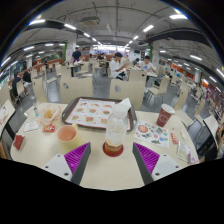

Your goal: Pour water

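A clear plastic bottle stands upright on a round red coaster on the pale table, just ahead of my fingers and centred between them. My gripper is open, its purple pads spread wide on either side, touching nothing. To the left of the bottle sits an orange bowl-like cup. A tall brown cup stands to the right, farther back.
A tray with food plates lies behind the bottle. A patterned plate sits to the right. Small packets and containers are scattered at the left and right of the table. People sit at other tables in the canteen beyond.
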